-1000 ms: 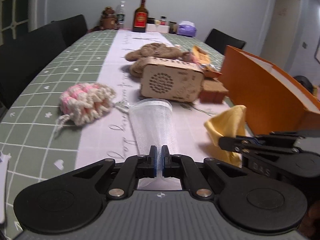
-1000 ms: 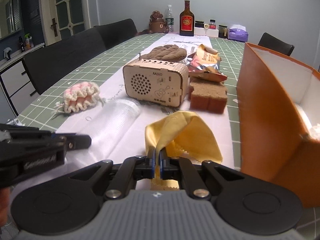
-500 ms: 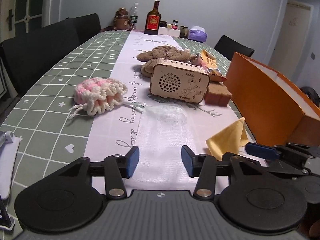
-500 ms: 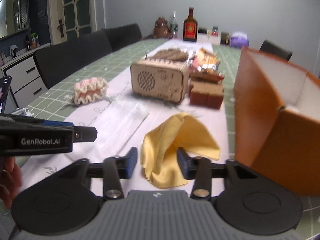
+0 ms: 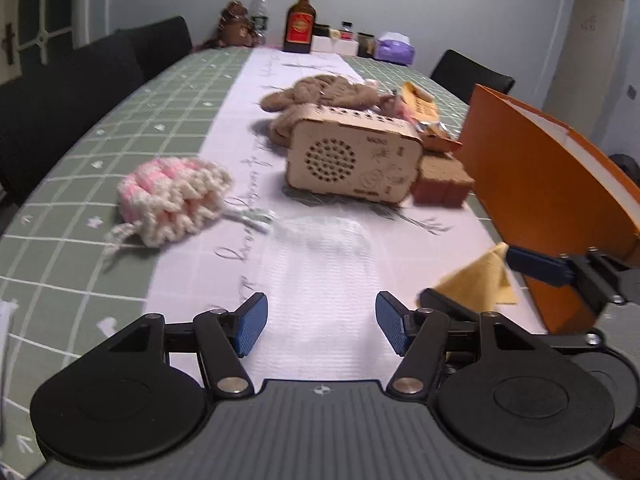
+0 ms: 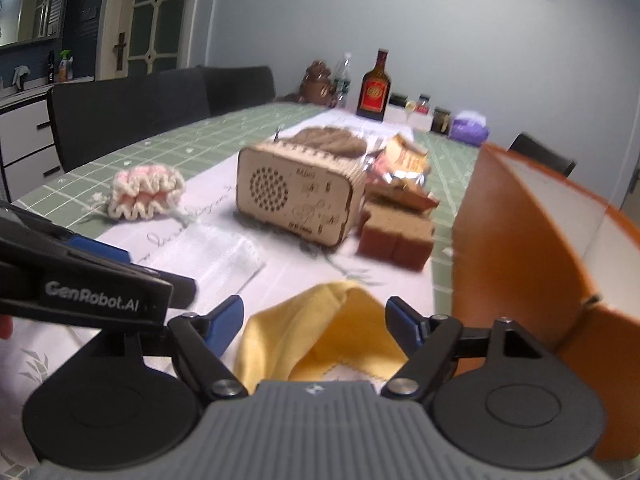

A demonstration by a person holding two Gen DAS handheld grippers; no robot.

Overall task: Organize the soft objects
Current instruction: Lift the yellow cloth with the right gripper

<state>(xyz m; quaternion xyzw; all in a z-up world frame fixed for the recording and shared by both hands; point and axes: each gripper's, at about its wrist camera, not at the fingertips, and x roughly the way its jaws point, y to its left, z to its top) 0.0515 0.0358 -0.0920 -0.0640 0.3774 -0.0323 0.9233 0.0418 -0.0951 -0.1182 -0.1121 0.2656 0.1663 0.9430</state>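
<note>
Left gripper (image 5: 321, 322) is hovering with blue ribbed pads spread wide, nothing between them; right gripper (image 6: 314, 322) is likewise standing wide apart, gripping nothing.

Landmark: the wooden radio box (image 5: 354, 160), laser-cut, rounded corners, a round grille of punched holes.

Nearer than the radio, on the pale runner of the desk (image 5: 80, 184):
- White mesh pouch (image 5: 320, 280), sheer, ribbed weave, lying flat just ahead of the left gripper's pads.
- Yellow cloth (image 6: 320, 328), soft, folded into a tent shape with a pinked edge, lying between the right gripper's fingers without touching them as far as can be told. The left view is showing only one corner of it.

Left of the radio: crocheted pouch (image 5: 172, 200), pink and cream, ruffled, with a drawstring trailing.

Right of the radio, touching or just beside it: brown sponge block (image 6: 394, 234), coarse, porous. Further right: orange box (image 6: 532, 240), stiff walls; only the right view is showing its white inside.

Behind the radio: tan knitted piece (image 5: 320, 94), cable-textured, and a crinkled snack bag (image 6: 400, 170).

Far end: dark bottle (image 5: 299, 20) with red label, jars, brown plush bear (image 5: 236, 26). Both views are blurring slightly.
</note>
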